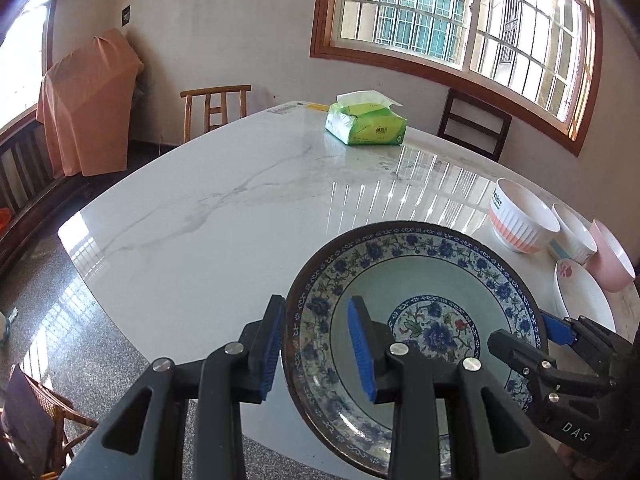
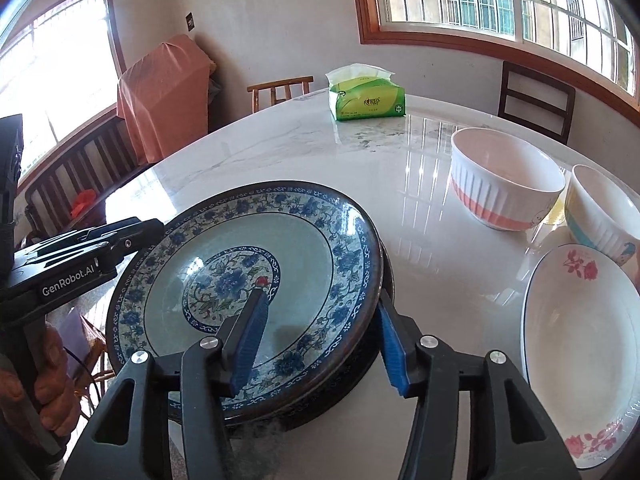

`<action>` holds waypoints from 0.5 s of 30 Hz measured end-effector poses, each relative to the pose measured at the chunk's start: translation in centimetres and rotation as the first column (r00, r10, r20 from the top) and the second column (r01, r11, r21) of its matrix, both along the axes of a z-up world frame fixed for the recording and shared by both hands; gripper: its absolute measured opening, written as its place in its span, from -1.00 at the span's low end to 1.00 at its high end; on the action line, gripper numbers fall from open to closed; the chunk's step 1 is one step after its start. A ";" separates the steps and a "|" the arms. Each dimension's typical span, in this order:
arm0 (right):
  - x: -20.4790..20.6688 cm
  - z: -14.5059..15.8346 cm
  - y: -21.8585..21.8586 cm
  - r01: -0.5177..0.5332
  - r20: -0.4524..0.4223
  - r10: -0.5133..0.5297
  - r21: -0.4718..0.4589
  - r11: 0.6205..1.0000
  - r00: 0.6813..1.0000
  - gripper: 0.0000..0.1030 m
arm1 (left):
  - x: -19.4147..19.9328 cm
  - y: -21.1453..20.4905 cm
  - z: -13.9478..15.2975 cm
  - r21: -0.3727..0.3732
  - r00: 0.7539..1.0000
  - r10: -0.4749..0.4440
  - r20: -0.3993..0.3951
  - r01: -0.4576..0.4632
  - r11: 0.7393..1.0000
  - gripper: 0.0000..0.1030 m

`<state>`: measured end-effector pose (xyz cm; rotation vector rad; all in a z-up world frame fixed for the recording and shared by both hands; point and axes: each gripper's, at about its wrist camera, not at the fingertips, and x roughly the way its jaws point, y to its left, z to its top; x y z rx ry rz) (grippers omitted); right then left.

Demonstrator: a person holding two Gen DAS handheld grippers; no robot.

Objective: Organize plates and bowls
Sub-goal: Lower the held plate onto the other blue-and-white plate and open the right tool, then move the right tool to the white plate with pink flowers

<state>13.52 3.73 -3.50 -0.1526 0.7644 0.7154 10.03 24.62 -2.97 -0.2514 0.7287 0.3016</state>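
The blue-patterned plate [image 2: 248, 280] sits on top of a second dark-rimmed plate [image 2: 340, 404] at the near edge of the bench [image 1: 224, 216], directly ahead of both grippers, and the step in hand looks like settling it onto that stack. The right gripper [image 2: 320, 344] straddles the plate's right rim with its jaws apart, one pad over the plate's well and the other outside the rim, neither pressing. The left gripper [image 1: 320, 348] likewise straddles the left rim, jaws partly apart with visible gaps to the rim, so it seems not to be clamping. To finish well, I would check that the upper plate lies centred and flat on the lower one, then draw each gripper straight back along its fingers so no pad drags the rim sideways. Only the right wrist view shows the lower plate and, just right of that gripper, the rose-printed white plate [image 2: 580, 352] in full; beyond it stand a ribbed bowl [image 2: 504, 176] and a second bowl [image 2: 600, 208]. Only the left wrist view shows a pink bowl [image 1: 612, 260] at far right.
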 end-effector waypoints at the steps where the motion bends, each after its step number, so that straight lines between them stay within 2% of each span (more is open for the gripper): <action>1: 0.1 0.0 -0.1 -0.003 -0.002 0.003 0.007 1.000 1.000 0.05 | -0.1 0.0 -0.1 -0.008 1.000 0.001 -0.002 -0.001 1.000 -0.36; 4: 0.2 0.1 -0.4 -0.010 -0.009 0.010 0.034 0.999 1.000 0.18 | -0.6 0.0 -0.3 -0.035 1.000 0.003 -0.009 -0.003 0.999 -0.36; 6: 0.2 0.1 -0.4 0.015 0.001 -0.015 0.017 1.000 1.000 0.52 | -0.9 -0.1 -0.4 -0.034 1.000 0.005 -0.015 -0.005 0.999 -0.36; 7: 0.2 0.3 -0.4 0.028 0.012 -0.028 0.017 0.999 1.000 0.83 | -0.9 -0.2 -0.4 -0.032 1.000 0.004 -0.018 -0.005 0.999 -0.36; 8: 0.1 0.4 -0.6 0.027 0.022 -0.027 0.030 0.999 0.999 0.88 | -1.0 -0.3 -0.5 -0.029 1.000 0.003 -0.021 -0.004 1.000 -0.35; 11: 0.0 0.3 -0.3 0.028 0.032 -0.029 0.017 0.999 0.999 0.88 | -1.2 -0.5 -0.7 -0.024 0.999 0.003 -0.035 -0.004 1.000 -0.32; 15: -0.6 0.7 -0.9 0.033 0.076 -0.037 0.056 0.998 0.996 0.88 | -1.4 -0.9 -0.6 -0.070 0.999 -0.011 -0.038 0.009 0.998 -0.31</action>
